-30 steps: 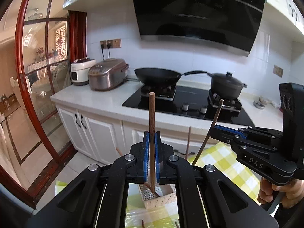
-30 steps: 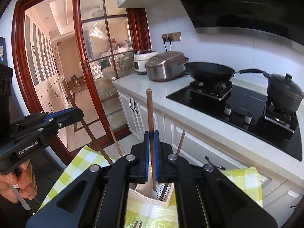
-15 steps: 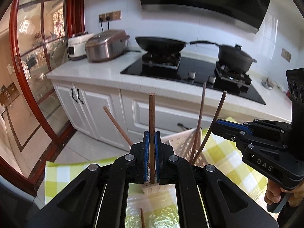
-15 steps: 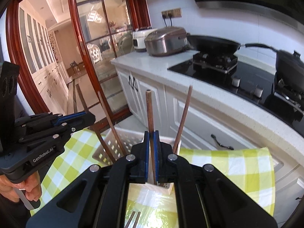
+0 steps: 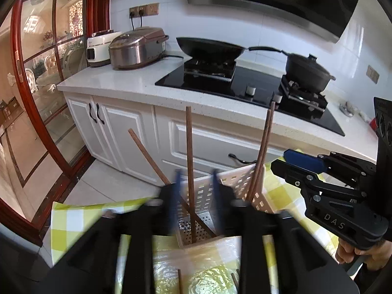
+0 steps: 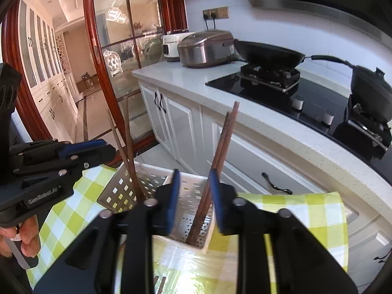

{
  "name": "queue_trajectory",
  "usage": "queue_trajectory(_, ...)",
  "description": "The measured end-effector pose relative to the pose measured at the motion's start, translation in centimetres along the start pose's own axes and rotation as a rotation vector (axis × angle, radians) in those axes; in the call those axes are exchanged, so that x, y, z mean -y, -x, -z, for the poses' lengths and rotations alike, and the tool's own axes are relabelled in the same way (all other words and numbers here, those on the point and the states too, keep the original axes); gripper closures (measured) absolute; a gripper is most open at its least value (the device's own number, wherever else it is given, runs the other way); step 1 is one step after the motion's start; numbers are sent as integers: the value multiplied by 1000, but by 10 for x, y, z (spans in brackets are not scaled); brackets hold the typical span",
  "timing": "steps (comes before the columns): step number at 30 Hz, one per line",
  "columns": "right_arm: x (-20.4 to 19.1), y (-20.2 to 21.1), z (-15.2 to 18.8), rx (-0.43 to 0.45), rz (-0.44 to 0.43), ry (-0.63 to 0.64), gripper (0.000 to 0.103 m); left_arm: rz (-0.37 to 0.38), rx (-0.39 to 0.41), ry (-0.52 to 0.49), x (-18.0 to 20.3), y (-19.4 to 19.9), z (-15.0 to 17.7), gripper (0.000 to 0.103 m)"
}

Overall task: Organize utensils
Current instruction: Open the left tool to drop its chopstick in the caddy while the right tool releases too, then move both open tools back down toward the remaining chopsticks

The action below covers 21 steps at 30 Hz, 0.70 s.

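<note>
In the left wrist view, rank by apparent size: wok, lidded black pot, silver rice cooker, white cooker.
1. wok
2. silver rice cooker
3. lidded black pot, close to the rice cooker, so unsure
4. white cooker, partly hidden

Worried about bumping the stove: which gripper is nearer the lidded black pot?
Right. The right gripper is on the pot's side of the basket; the left gripper farther off. Both jaws just opened, chopsticks standing loose between them.

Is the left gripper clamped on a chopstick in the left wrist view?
No, the left gripper has just opened; the chopstick stands free in the holder.
</note>
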State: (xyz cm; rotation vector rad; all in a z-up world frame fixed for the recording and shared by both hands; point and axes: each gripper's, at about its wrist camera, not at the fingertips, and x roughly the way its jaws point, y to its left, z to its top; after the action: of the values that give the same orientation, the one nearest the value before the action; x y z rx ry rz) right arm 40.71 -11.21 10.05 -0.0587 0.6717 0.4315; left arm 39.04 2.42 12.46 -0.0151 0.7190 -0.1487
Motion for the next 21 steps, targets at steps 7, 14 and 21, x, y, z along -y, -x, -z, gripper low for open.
queue_trajectory(7,10,31,39,43,26,-21,56,45,48,48,-6,26,31,57)
queue_trajectory(14,18,41,134,-16,12,-96,51,119,-15,130,-12,32,103,56)
queue_trajectory(21,14,54,206,-89,15,-106,48,112,-98,205,-18,26,176,44)
